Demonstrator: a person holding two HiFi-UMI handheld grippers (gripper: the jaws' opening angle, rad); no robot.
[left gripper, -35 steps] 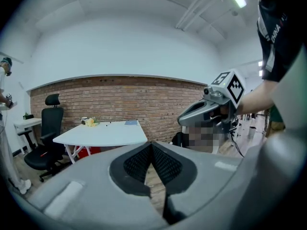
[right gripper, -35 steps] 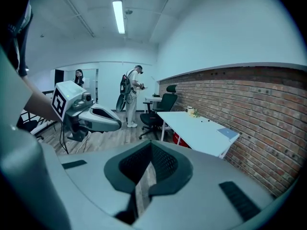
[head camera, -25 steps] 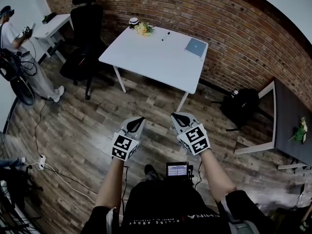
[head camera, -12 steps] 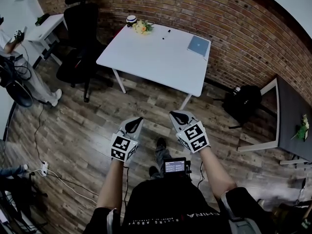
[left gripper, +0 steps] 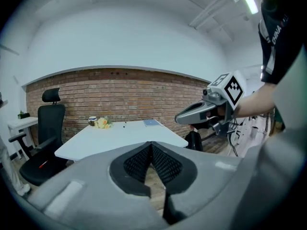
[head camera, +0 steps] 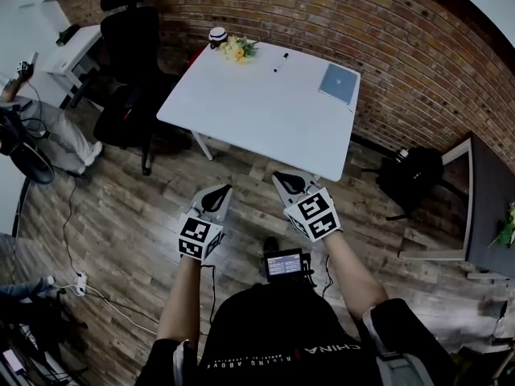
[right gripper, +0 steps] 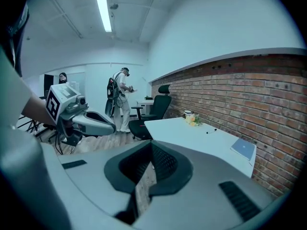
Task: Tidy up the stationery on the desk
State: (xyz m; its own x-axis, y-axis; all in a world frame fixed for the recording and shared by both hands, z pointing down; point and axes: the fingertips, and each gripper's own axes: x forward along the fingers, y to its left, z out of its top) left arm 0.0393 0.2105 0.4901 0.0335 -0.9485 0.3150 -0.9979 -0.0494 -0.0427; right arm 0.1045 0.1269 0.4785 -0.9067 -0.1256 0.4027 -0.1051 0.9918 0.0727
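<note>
Status: task not begun, in our judgement. Nothing on the white tabletop (head camera: 241,127) looks gathered or sorted.

Stationery noted:
- A blue notebook (head camera: 339,83) lies flat near the far right corner.
- A small dark pen (head camera: 279,63) lies by the far edge, mid-span, well apart from the notebook.

Non-stationery: yellow flowers (head camera: 236,49) at the far left corner, w/ a white cup (head camera: 217,34) just beside. An office chair (head camera: 133,47) stands off the left side.

Left hand-held gripper (head camera: 221,191): jaws fully together, nothing btwn them, per its own view. Right hand-held gripper (head camera: 283,180): same, jaws closed, empty. Both are held side by side over the wood floor (head camera: 121,215), pointed at the tabletop. The right one is just at the near edge, the left one a bit short of it.

Pen and notebook both lie across the tabletop from the grippers, out of reach as things stand. Remaining, as we judge: approach, open jaws, pick up pen & notebook, put them in order, i.e. everything.
</note>
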